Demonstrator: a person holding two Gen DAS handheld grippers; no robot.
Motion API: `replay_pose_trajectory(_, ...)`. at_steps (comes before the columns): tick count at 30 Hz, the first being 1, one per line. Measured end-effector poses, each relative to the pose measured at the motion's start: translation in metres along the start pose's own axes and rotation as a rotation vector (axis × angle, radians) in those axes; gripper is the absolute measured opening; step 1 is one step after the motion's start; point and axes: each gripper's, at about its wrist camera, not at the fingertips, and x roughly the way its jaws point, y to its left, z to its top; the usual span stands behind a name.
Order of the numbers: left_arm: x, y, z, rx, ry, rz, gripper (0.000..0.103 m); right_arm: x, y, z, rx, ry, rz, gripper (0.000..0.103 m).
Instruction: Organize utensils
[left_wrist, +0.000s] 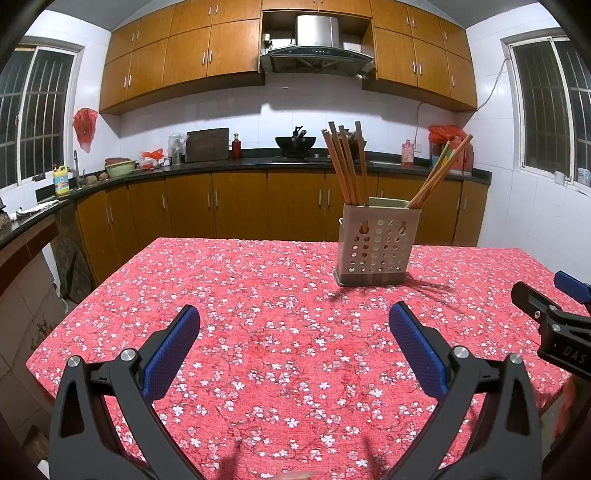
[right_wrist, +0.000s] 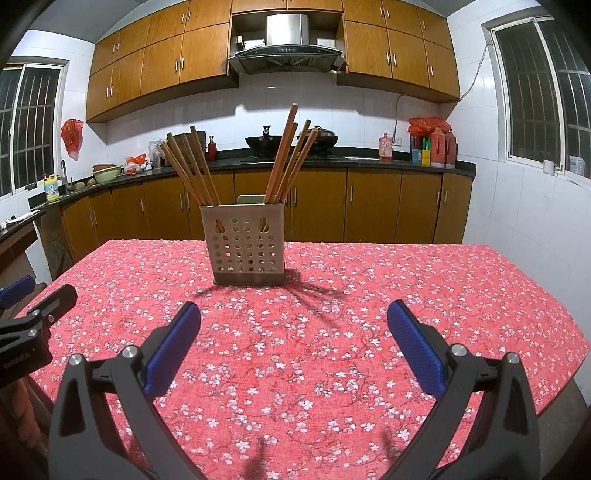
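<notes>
From the left wrist camera, the left gripper (left_wrist: 294, 325) hangs over a red cloth (left_wrist: 258, 295) printed with small white blossoms, its black arms spread wide and the ribbed blue pads (left_wrist: 171, 354) holding nothing. Beyond it and a little to the right stands the utensil holder (left_wrist: 376, 245), a pale boxy caddy with round holes punched in its face and a darker base; wooden chopsticks (left_wrist: 345, 166) lean out of it in two bunches, one at each end. Right of the holder, the right gripper (left_wrist: 554, 321) shows at the frame's edge, its black body lettered "DAS". From the right wrist camera, the right gripper (right_wrist: 293, 325) is likewise wide open and empty above the cloth (right_wrist: 406, 295), the holder (right_wrist: 245, 243) just left of centre beyond it, chopsticks (right_wrist: 284, 155) fanning upward. Left of the holder, the left gripper (right_wrist: 33, 314) bears small writing, seemingly "GenRobot.AI".
</notes>
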Motion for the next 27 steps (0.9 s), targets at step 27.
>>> replay_pose_trajectory(27, 0.0005, -0.0028, -0.0015, 0.000, 0.004, -0.004, 0.101, 0.0011, 0.0013, -0.0038, -0.002, 0.007, 0.005, 0.099)
